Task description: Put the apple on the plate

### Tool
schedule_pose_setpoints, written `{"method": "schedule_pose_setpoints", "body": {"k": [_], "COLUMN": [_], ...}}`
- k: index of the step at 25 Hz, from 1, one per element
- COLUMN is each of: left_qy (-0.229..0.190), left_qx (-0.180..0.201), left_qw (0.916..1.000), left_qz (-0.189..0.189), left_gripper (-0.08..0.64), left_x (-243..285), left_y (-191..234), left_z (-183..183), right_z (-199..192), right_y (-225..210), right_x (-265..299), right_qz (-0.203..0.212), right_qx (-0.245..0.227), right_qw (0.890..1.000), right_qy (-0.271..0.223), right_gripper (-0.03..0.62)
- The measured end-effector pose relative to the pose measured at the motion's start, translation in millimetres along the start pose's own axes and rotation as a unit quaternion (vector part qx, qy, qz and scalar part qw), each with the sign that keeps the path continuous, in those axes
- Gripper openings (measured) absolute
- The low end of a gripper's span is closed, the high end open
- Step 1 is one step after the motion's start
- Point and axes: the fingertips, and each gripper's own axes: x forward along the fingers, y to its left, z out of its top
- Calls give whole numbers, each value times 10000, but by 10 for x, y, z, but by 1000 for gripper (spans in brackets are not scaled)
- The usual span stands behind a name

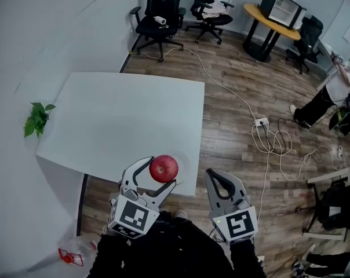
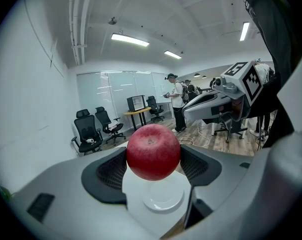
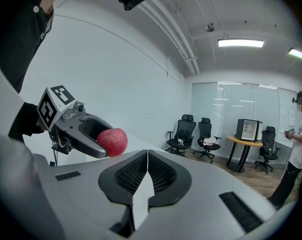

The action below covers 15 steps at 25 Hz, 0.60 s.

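left gripper (image 1: pixel 157 176) clamps the apple (image 1: pixel 163 168) above the plate (image 2: pixel 163 207) near the table's (image 1: pixel 123 114) five o'clock corner, so an off-centre release might roll it off; right gripper (image 1: pixel 214 175) jaws together, empty.

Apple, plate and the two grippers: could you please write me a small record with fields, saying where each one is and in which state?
apple: red, held in the air over the near edge of the table
left gripper: shut on the apple
right gripper: fingers together, nothing between them, beside the left gripper
plate: white, empty, lies on the table, seen just below the apple in the left gripper view
task state: apple not yet on the plate
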Motion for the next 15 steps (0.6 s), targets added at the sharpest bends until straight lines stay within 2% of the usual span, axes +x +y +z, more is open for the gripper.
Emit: {"method": "schedule_pose_setpoints", "body": {"k": [15], "left_qy": [246], "left_qx": [105], "left_qw": [9989], "left_qz": [-377], "left_gripper": [342], "left_x": [320], "left_y": [-66], "left_z": [-277], "right_z": [-250], "right_y": [-96], "right_x": [-126], "right_qz": [-394], "right_qx": [169], "right_qw": [9987], "right_qy": [278], "right_gripper": [41]}}
